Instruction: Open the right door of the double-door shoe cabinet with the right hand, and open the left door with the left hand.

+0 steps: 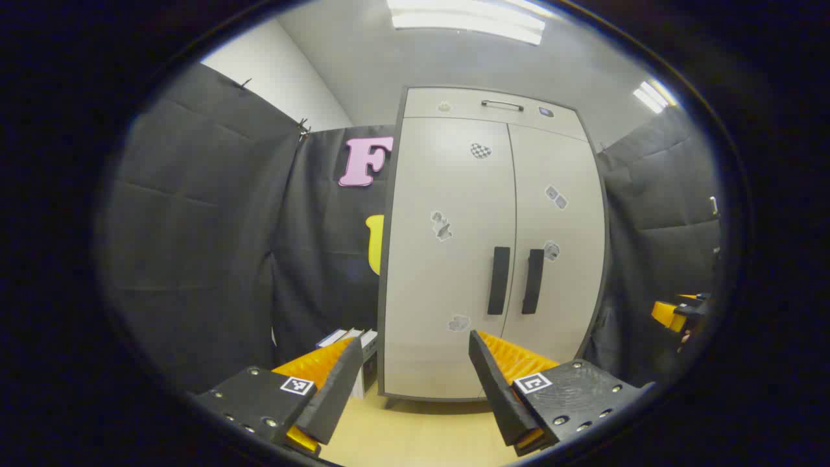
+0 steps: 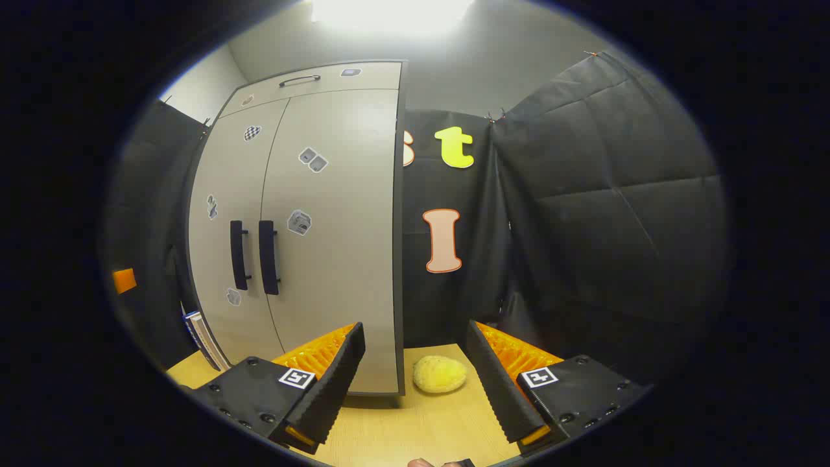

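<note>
A pale grey double-door shoe cabinet (image 1: pixel 493 246) stands ahead with both doors closed. Its left door (image 1: pixel 447 259) and right door (image 1: pixel 557 259) each carry a dark vertical handle, the left handle (image 1: pixel 498 280) and the right handle (image 1: pixel 533 281), side by side at the centre seam. My left gripper (image 1: pixel 415 370) is open, well short of the cabinet and below the handles. In the right gripper view the cabinet (image 2: pixel 305 220) sits left of centre, with the handles (image 2: pixel 254 256) far off. My right gripper (image 2: pixel 415 363) is open and holds nothing. The right gripper (image 1: pixel 677 314) also shows at the far right edge.
A yellow sponge-like lump (image 2: pixel 439 374) lies on the wooden floor (image 2: pixel 402 428) beside the cabinet's right side. Books or boxes (image 1: pixel 353 344) lean against the cabinet's left side. Black cloth walls close in on both sides. A drawer with a handle (image 1: pixel 502 104) tops the cabinet.
</note>
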### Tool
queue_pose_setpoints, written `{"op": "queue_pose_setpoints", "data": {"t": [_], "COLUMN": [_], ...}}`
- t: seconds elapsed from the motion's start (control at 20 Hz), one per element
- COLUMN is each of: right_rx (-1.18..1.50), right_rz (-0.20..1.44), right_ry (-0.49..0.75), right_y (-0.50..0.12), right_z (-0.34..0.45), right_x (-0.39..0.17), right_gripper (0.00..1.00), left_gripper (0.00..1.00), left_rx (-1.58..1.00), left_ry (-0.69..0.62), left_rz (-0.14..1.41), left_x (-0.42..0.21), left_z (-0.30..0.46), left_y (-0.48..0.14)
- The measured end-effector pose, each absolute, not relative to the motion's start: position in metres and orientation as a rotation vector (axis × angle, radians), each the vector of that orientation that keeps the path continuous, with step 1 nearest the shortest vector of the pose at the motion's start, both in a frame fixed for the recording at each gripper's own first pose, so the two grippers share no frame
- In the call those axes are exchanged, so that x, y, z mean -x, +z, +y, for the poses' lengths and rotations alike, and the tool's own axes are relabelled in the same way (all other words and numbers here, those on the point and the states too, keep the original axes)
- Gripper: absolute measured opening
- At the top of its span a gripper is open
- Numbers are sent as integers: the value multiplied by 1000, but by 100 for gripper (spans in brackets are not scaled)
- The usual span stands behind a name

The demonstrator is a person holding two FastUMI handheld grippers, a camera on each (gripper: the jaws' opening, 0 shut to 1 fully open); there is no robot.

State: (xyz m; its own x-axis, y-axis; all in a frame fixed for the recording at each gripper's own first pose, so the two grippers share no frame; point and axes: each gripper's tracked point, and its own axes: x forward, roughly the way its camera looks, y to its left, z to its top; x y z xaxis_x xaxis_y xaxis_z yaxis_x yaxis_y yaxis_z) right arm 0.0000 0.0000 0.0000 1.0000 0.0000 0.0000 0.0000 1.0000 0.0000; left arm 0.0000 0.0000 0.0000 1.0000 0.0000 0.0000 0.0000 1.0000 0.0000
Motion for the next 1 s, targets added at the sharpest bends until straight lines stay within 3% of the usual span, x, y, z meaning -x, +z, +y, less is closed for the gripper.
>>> {"op": "queue_pose_setpoints", "data": {"t": [0.15,0.45,0.5,0.55,0.65,1.0], "right_rx": [-12,-35,-46,-52,-55,-113], "right_rz": [12,39,72,97,106,253], "right_ry": [44,132,138,138,111,45], "right_y": [-5,-38,-50,-60,-68,-120], "right_z": [1,-6,-7,-9,-19,-22], "right_x": [-6,-15,-16,-13,-5,7], "right_gripper": [96,96,99,96,99,98], "left_gripper": [96,94,96,96,95,95], "left_rx": [132,59,56,56,35,35], "left_ry": [-26,116,134,129,123,57], "left_rz": [29,45,66,76,70,141], "left_x": [8,26,27,28,26,7], "left_z": [-31,-24,-25,-30,-35,-48], "left_y": [-14,-23,-29,-31,-32,-62]}}
